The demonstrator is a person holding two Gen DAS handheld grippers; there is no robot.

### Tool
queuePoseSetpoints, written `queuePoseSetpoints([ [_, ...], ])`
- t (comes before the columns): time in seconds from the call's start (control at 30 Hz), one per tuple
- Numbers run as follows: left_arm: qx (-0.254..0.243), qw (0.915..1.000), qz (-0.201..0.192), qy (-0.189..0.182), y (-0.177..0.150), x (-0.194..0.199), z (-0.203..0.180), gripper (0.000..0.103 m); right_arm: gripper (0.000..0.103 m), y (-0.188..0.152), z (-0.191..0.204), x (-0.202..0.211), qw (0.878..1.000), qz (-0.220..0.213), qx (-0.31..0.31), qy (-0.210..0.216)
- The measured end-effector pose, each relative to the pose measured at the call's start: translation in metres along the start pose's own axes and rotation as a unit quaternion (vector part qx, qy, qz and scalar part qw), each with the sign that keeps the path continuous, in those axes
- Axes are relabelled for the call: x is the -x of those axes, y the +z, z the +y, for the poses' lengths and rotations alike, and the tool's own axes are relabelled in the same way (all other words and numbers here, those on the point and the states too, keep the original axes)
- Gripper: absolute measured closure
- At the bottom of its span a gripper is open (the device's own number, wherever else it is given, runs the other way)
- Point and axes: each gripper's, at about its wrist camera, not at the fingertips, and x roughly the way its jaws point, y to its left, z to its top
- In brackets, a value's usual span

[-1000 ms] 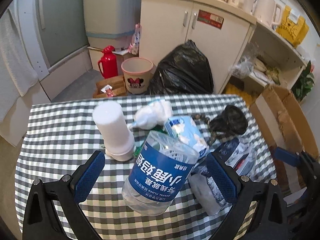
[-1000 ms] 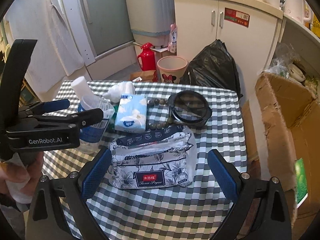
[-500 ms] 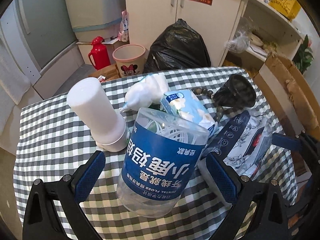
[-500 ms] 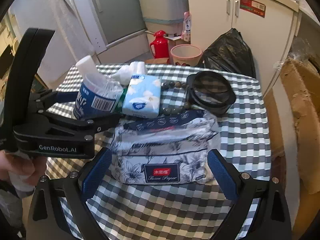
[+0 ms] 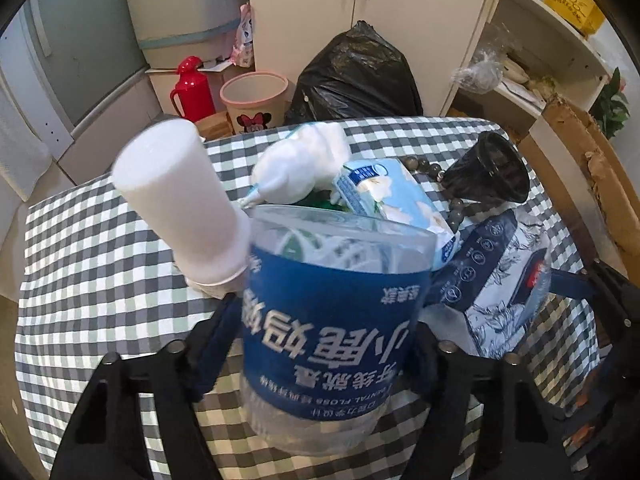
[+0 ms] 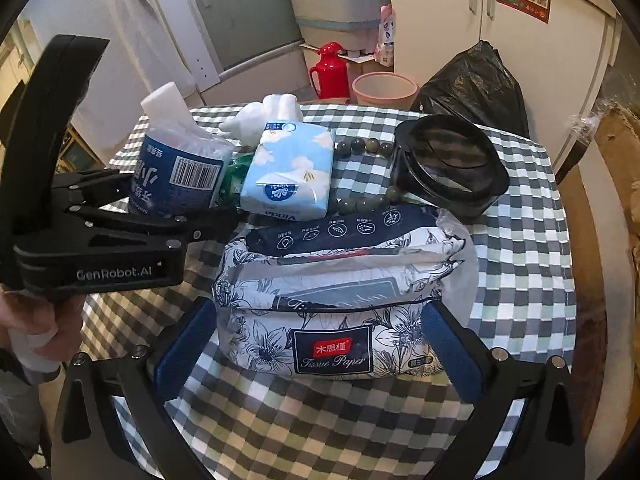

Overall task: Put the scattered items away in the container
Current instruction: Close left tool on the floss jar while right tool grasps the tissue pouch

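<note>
On the checked table [image 5: 100, 240], my left gripper [image 5: 328, 316] is shut on a clear jar with a blue label [image 5: 328, 320], one finger on each side. The right wrist view shows that jar [image 6: 176, 176] at the left. My right gripper [image 6: 320, 344] is open and straddles a floral tissue pack [image 6: 336, 320]. Behind the pack lie a light-blue tissue packet [image 6: 292, 168], a string of dark beads [image 6: 360, 146] and a black round container [image 6: 448, 164]. A white cylinder [image 5: 180, 200] and a white soft lump [image 5: 304, 160] stand behind the jar.
An open cardboard box [image 5: 580, 168] stands off the table's right edge. On the floor beyond the table are a black rubbish bag [image 5: 356, 76], a pink bin [image 5: 256, 100] and a red flask [image 5: 192, 88], in front of white cupboards [image 5: 380, 20]. A hand [image 6: 32, 320] holds the left gripper.
My left gripper moved forward around the jar and its fingers closed on it. My right gripper came nearer, so the floral tissue pack now lies between its open fingers.
</note>
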Motion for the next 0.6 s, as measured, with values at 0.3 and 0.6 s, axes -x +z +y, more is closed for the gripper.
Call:
queuePoseSetpoints([
  [0.3,0.008,0.9999,-0.008,-0.008,-0.001,0.0,0.002,0.038,0.0,0.004,0.016,-0.018,0.997,0.015,0.039,-0.061],
  [0.6,0.016,0.9998,-0.01,-0.007,-0.003,0.002,0.007,0.038,0.004,-0.001,0.018,-0.017,0.995,-0.005,0.043,-0.087],
])
